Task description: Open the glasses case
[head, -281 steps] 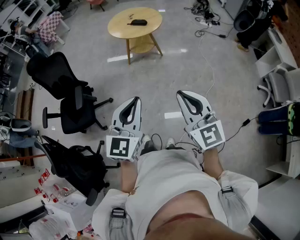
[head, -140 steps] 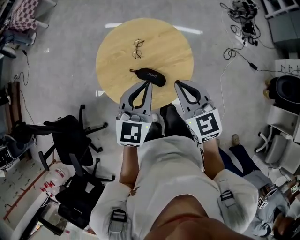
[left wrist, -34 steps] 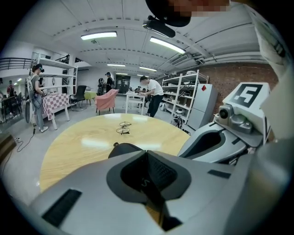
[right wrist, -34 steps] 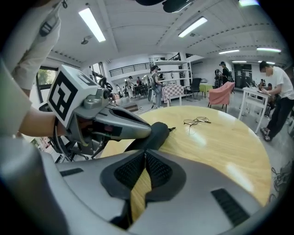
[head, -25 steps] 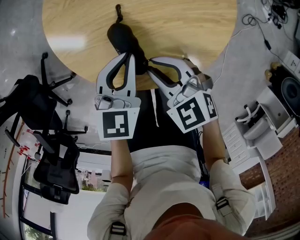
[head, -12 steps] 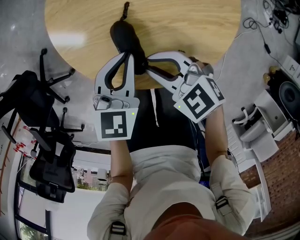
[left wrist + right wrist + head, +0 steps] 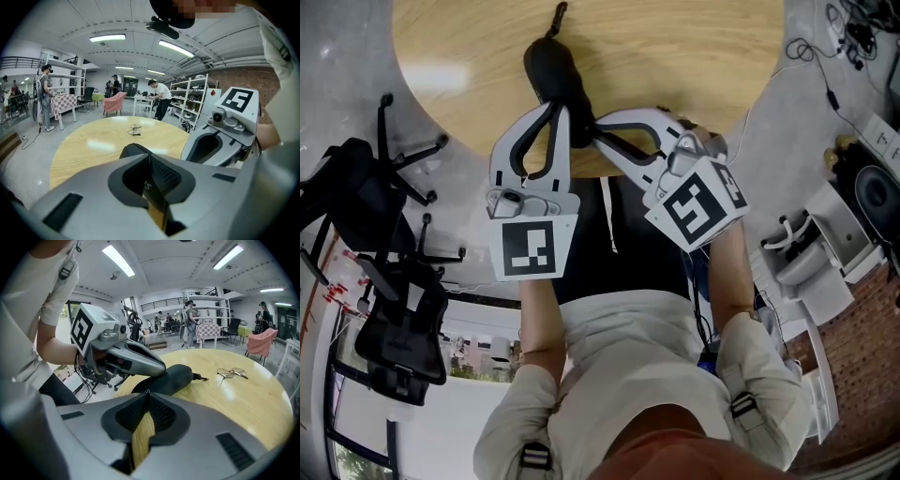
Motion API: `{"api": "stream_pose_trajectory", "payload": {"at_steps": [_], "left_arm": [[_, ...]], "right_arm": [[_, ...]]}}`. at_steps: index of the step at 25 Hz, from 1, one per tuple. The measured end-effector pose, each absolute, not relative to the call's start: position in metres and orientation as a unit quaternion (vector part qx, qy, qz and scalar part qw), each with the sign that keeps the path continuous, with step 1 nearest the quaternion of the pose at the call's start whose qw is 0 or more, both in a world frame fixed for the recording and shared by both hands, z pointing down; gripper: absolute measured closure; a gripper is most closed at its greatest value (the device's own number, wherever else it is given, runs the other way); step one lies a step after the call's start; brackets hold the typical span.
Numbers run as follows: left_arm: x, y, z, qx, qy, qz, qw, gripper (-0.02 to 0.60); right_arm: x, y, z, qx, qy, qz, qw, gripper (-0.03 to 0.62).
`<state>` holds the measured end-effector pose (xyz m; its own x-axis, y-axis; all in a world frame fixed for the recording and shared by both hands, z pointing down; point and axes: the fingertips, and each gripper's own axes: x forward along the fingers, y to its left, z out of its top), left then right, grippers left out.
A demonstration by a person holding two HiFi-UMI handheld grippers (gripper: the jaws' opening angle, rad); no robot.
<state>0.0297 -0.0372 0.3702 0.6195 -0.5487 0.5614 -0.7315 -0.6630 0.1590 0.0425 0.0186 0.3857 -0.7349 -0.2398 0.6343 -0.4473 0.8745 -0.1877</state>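
The black soft glasses case (image 7: 551,73) lies near the front edge of the round wooden table (image 7: 675,56), with a short pull tab at its far end. My left gripper (image 7: 562,111) is shut on the case's near end; in the left gripper view the black material (image 7: 131,151) sits between the pads. My right gripper (image 7: 598,125) comes in from the right. Its jaws have just been closing, and its tips (image 7: 147,393) meet on the near edge of the case (image 7: 176,376), beside the left gripper (image 7: 161,367). What exactly they pinch is too small to tell.
A pair of glasses (image 7: 232,373) lies farther out on the table. A black office chair (image 7: 356,197) stands left of the table. Cables (image 7: 839,47) and white furniture (image 7: 806,262) are on the floor to the right. People and shelves stand in the background.
The right gripper has tilted, its marker cube swinging up and to the right, while its tip stayed at the case's near end. The left gripper has kept still.
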Motion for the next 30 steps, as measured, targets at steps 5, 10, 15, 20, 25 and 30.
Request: {"api": "stream_pose_trajectory", "payload": {"at_steps": [5, 10, 15, 20, 25, 30], "left_arm": [[0.012, -0.032, 0.366, 0.874, -0.377, 0.242, 0.189, 0.56], [-0.018, -0.027, 0.36, 0.867, -0.398, 0.234, 0.19, 0.557], [-0.039, -0.015, 0.362, 0.874, -0.374, 0.257, 0.173, 0.427], [-0.05, -0.013, 0.365, 0.876, -0.367, 0.274, 0.151, 0.379], [-0.053, -0.017, 0.371, 0.876, -0.37, 0.272, 0.148, 0.323], [-0.051, -0.032, 0.379, 0.868, -0.39, 0.277, 0.134, 0.264]], "right_arm": [[0.032, 0.018, 0.378, 0.187, -0.919, 0.194, 0.288, 0.551], [0.013, 0.008, 0.372, 0.191, -0.92, 0.216, 0.266, 0.551], [-0.008, -0.006, 0.367, 0.195, -0.92, 0.222, 0.257, 0.551], [-0.022, -0.018, 0.364, 0.201, -0.919, 0.226, 0.252, 0.551], [-0.035, -0.029, 0.359, 0.205, -0.92, 0.238, 0.235, 0.551], [-0.043, -0.038, 0.355, 0.197, -0.922, 0.241, 0.231, 0.551]]}}
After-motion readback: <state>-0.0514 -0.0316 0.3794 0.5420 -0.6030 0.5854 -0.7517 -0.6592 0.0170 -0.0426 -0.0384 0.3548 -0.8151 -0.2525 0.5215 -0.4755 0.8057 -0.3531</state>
